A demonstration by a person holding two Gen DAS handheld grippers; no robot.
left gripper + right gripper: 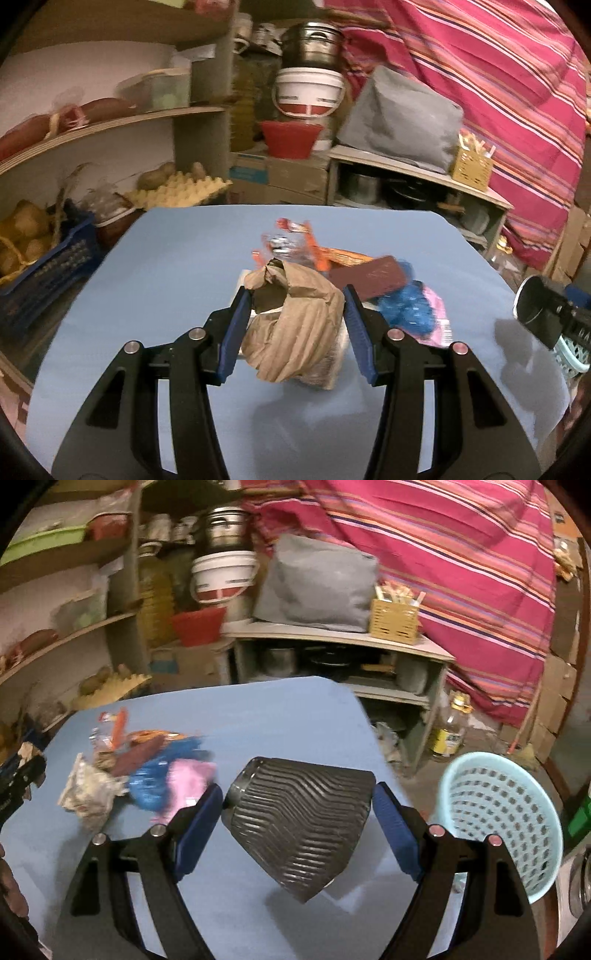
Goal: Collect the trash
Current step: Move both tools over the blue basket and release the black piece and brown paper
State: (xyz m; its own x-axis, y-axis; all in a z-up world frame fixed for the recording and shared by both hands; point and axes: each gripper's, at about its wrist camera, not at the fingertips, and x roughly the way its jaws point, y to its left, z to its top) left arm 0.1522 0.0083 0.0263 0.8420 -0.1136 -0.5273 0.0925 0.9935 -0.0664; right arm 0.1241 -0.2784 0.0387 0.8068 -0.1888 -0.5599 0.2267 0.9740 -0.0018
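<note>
Your left claw is clamping a crumpled brown paper bag; its underside is hiding behind the folds. Your right claw is gripping a ribbed dark cup, just beside the perforated pale-blue basket. Left of the cup, blurred wrappers are lying on the smooth blue desk.

paper bag: brown, crumpled, lifted off table
cup: grey ribbed, tilted, lifted
wrappers: heaped on table
</note>
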